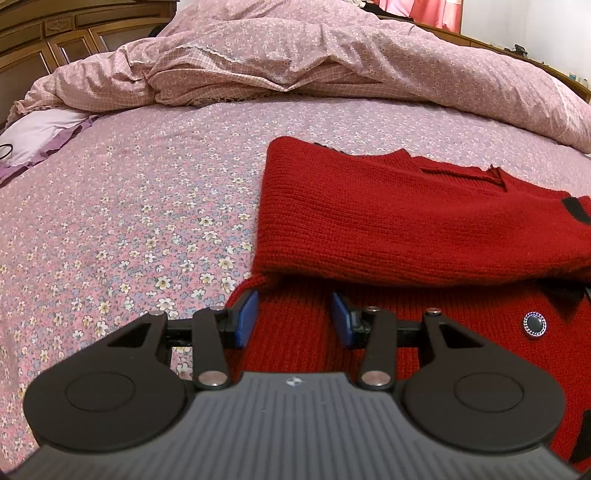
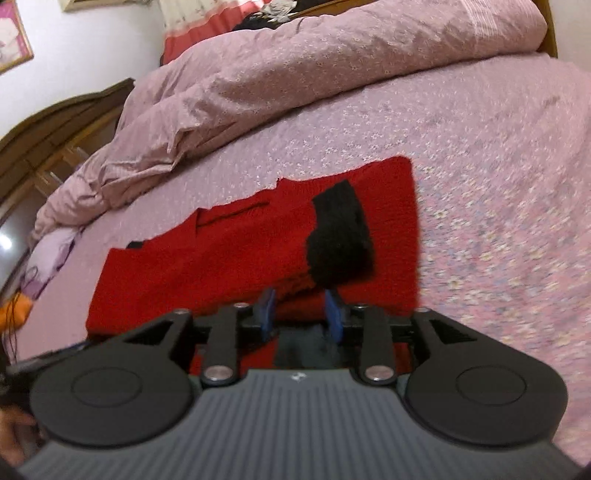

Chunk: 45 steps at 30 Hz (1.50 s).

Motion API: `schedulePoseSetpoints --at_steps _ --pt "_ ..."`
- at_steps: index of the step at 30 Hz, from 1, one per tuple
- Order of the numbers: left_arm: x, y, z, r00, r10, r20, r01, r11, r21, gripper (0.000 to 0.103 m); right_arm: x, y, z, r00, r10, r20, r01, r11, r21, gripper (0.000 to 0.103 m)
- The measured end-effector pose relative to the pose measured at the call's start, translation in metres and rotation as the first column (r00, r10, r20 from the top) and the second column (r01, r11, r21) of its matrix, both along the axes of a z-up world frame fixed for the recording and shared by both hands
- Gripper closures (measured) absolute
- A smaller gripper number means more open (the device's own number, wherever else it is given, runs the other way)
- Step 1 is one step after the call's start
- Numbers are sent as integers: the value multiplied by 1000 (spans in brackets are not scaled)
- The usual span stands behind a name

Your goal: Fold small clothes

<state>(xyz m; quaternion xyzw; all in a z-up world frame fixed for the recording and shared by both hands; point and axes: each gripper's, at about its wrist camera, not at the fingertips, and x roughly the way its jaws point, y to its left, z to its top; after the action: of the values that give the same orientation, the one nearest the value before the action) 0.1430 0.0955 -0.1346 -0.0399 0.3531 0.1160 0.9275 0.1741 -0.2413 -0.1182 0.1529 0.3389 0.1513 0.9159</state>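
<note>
A red knitted sweater (image 1: 388, 221) lies on the flowered bed sheet (image 1: 129, 221), with one sleeve folded across its body. A silver-rimmed button (image 1: 534, 324) shows on its front. My left gripper (image 1: 294, 317) hovers over the sweater's lower left part, its blue pads (image 1: 246, 318) apart with only flat knit beneath them. In the right wrist view the sweater (image 2: 221, 258) lies slanted, and the sleeve's black cuff (image 2: 338, 236) rests on top. My right gripper (image 2: 300, 314) stands open just short of that cuff, pads (image 2: 266, 310) clear of the cloth.
A crumpled pink quilt (image 1: 295, 59) is heaped along the far side of the bed. A pale purple pillow (image 1: 37, 136) lies at the left. A wooden headboard (image 2: 55, 129) and a wardrobe (image 1: 55, 33) stand behind. A hand (image 2: 14, 435) shows at the lower left.
</note>
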Motion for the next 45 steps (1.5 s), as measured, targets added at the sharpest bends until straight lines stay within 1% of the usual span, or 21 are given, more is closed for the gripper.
schedulePoseSetpoints --at_steps 2,5,8,12,14,16,18,21,24,27,29,31,32,33,34,36,38,39,41,44,45 --pt "1 -1 0 1000 -1 0 1 1000 8 53 -3 -9 9 1000 -1 22 1 1000 6 49" --pt "1 -2 0 1000 4 -3 -4 1000 10 53 1 -18 24 998 -9 63 9 1000 1 49" --pt "2 -2 1 1000 7 -5 -7 1000 10 53 21 -19 30 996 -10 87 13 999 -33 49" --pt "3 -2 1 1000 12 -5 -12 1000 7 53 55 -15 21 997 -7 74 13 996 -87 49" --pt "3 -2 1 1000 13 -5 -13 1000 10 53 73 -13 11 999 -7 44 12 994 -108 49" --pt "4 -3 1 1000 14 -7 -13 1000 13 53 84 -13 0 1000 -9 11 10 994 -108 49" --pt "5 -3 0 1000 12 -8 -12 1000 16 53 92 -11 -11 1000 -8 -23 6 996 -92 49" --pt "5 -3 0 1000 16 -8 -16 1000 15 53 92 -11 -17 1000 -11 -14 10 998 -67 49" --pt "6 -3 -1 1000 20 -8 -20 1000 18 53 92 -13 -14 1000 2 -18 -2 999 -35 49" --pt "6 -5 -1 1000 22 -7 -21 999 25 53 91 -18 -9 999 41 -17 -40 998 47 50" --pt "6 -6 -2 1000 24 -7 -23 999 29 53 92 -17 -10 998 56 -27 -54 996 73 51" --pt "7 -7 -2 1000 24 -7 -24 999 33 53 95 -14 -12 997 69 -44 -65 994 87 81" --pt "7 -7 -3 1000 25 -7 -24 999 35 53 96 -13 -12 996 74 -53 -69 994 88 88" --pt "7 -7 -3 1000 24 -8 -24 999 35 53 96 -12 -11 996 72 -55 -67 994 87 89" --pt "7 -7 -3 1000 24 -7 -23 999 35 53 94 -9 -6 997 75 -32 -73 995 73 89" --pt "7 -6 -3 1000 23 -5 -22 999 32 53 85 -4 13 995 83 59 -84 996 20 89" --pt "6 -7 -3 1000 20 -2 -20 999 35 53 77 -4 28 988 71 134 -73 997 12 89" --pt "6 -7 -4 1000 20 0 -20 999 38 53 78 -4 31 987 63 149 -65 998 7 89" --pt "6 -8 -4 1000 22 2 -22 999 43 53 81 -4 30 988 58 144 -54 998 -27 89" --pt "4 -9 -4 1000 17 5 -17 999 49 53 95 1 5 997 48 53 -43 995 -89 87" --pt "4 -9 -4 1000 15 6 -15 999 48 53 101 4 -8 999 48 20 -45 991 -127 87"
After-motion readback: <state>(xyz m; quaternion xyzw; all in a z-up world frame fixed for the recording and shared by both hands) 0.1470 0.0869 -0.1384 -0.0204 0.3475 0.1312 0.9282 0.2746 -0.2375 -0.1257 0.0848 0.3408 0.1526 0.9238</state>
